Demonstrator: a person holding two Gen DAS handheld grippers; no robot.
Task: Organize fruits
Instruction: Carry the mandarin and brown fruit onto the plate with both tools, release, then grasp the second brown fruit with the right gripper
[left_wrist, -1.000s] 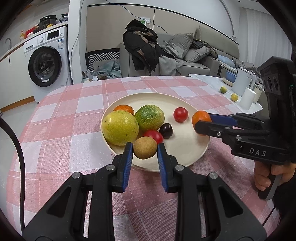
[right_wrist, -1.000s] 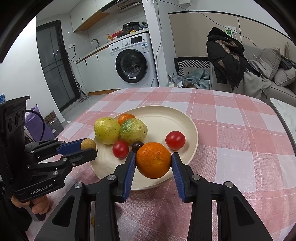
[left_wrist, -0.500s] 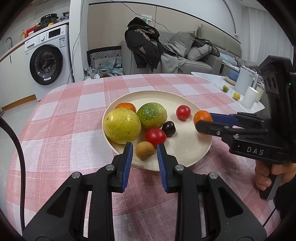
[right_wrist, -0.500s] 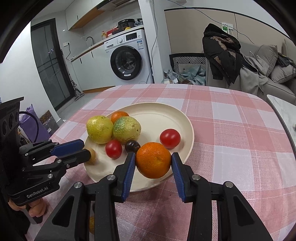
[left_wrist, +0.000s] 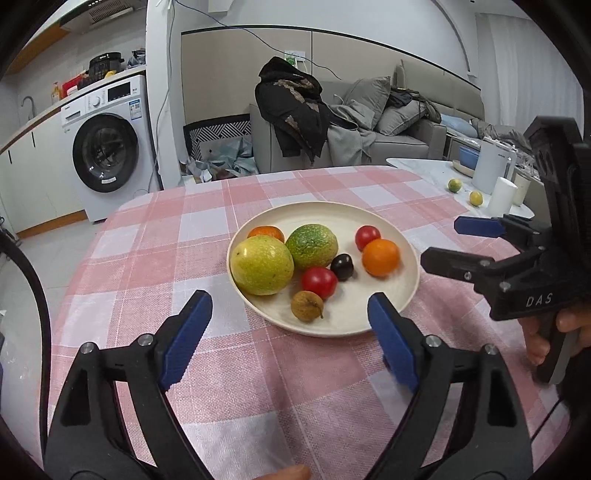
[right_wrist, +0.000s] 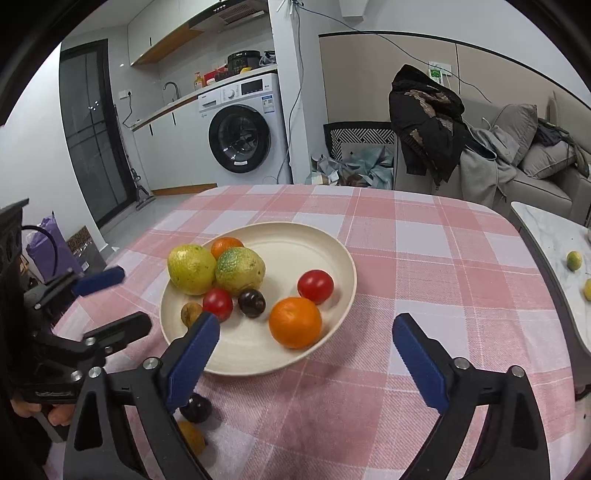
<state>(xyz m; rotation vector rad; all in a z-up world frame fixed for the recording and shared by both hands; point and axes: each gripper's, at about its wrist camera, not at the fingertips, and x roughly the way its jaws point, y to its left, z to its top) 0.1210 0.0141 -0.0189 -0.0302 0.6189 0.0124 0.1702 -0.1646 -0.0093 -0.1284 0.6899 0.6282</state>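
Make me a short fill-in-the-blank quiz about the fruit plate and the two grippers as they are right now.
1. The number of red tomatoes on the plate is ____.
2. Both the left gripper and the right gripper have their jaws ____.
3. The big orange rests on the ____.

Missing words: two; open; plate

A washing machine (left_wrist: 105, 147) is standing under a counter (right_wrist: 207, 92) beyond the tabletop's far left corner. A dark jacket (left_wrist: 291, 107) is hanging over a grey sofa (left_wrist: 399, 129) past the far edge. A white kettle (left_wrist: 493, 170) is sitting on a marble side table (left_wrist: 424, 166) off the right edge.
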